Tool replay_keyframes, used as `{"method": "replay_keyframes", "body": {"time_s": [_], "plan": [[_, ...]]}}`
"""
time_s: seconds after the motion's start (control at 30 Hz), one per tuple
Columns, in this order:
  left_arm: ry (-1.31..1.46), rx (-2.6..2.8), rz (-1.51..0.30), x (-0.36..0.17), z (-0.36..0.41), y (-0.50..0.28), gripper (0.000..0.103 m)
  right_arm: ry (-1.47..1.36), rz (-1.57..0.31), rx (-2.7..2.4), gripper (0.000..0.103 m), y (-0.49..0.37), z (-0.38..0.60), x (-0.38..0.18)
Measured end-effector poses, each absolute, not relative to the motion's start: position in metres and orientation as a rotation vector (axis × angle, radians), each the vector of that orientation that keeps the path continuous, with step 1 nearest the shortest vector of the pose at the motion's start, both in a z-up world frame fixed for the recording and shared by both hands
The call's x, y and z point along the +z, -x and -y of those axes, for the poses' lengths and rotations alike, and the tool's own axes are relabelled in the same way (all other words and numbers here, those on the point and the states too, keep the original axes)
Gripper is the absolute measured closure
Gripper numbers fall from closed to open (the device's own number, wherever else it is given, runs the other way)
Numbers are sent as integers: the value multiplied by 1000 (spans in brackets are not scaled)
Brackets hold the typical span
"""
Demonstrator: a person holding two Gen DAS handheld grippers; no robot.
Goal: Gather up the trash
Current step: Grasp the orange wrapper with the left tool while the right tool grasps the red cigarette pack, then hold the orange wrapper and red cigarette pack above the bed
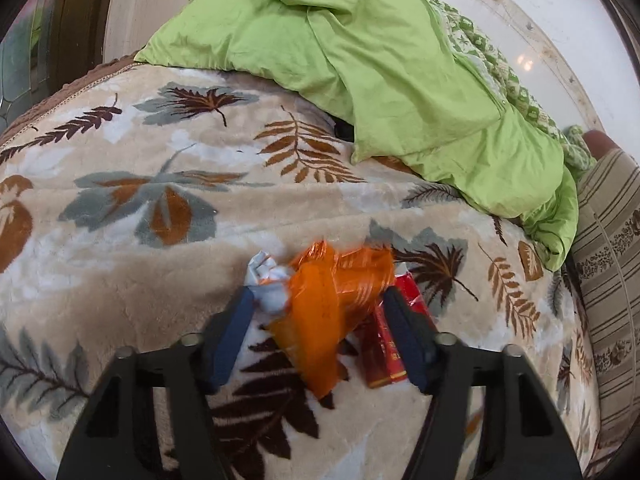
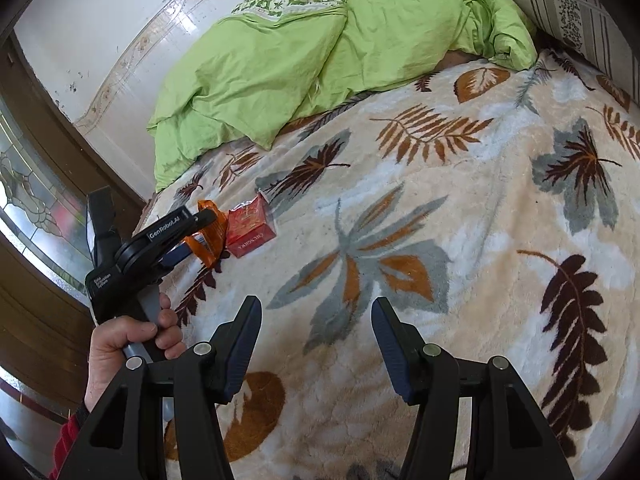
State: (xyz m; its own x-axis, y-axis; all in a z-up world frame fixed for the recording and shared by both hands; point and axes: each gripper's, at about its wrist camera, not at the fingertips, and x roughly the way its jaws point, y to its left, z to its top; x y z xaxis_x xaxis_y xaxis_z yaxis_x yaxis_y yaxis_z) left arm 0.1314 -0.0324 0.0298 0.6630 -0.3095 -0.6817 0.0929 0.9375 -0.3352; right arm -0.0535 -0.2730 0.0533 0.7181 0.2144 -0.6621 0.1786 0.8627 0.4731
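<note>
The left gripper (image 1: 320, 300) is seen closed on a crumpled orange wrapper (image 1: 328, 304), a white paper wad (image 1: 268, 280) pinched in at its left finger; a red carton (image 1: 384, 352) lies beneath, just right. The film is judged light, crackly and slippery, best pinched at its bunched middle.

From the right wrist, the right gripper (image 2: 316, 312) is seen half open and empty above the bed blanket (image 2: 460, 200), the wrapper and carton well ahead to its left.
</note>
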Motion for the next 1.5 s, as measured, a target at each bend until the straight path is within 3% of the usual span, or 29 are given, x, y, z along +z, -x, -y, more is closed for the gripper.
{"method": "replay_keyframes", "body": {"time_s": [0.03, 0.2, 0.63, 0.7, 0.87, 1.1, 1.33, 1.37, 1.43, 1.5], "plan": [[265, -237, -840, 27, 33, -133, 84, -546, -780, 18, 42, 52, 273, 53], [208, -242, -825, 29, 30, -120, 89, -538, -762, 15, 42, 50, 267, 55], [137, -206, -674, 92, -4, -39, 89, -387, -705, 30, 42, 28, 238, 64], [159, -181, -670, 100, -15, -21, 89, -305, -677, 47, 37, 18, 222, 67], [173, -151, -679, 93, -31, 0, 89, -193, -685, 75, 29, -17, 193, 63], [194, -129, -707, 73, -48, -14, 89, -32, -717, 54, 28, -73, 159, 50], [160, -127, -706, 70, -51, -22, 89, -57, -803, 58, 28, -111, 161, 25], [160, -129, -709, 70, -50, -23, 89, -58, -818, 59, 29, -113, 161, 21], [158, -136, -712, 69, -49, -24, 89, -67, -832, 58, 44, -113, 161, 19], [145, -136, -710, 69, -46, -23, 89, -85, -804, 58, 44, -107, 165, 24]]}}
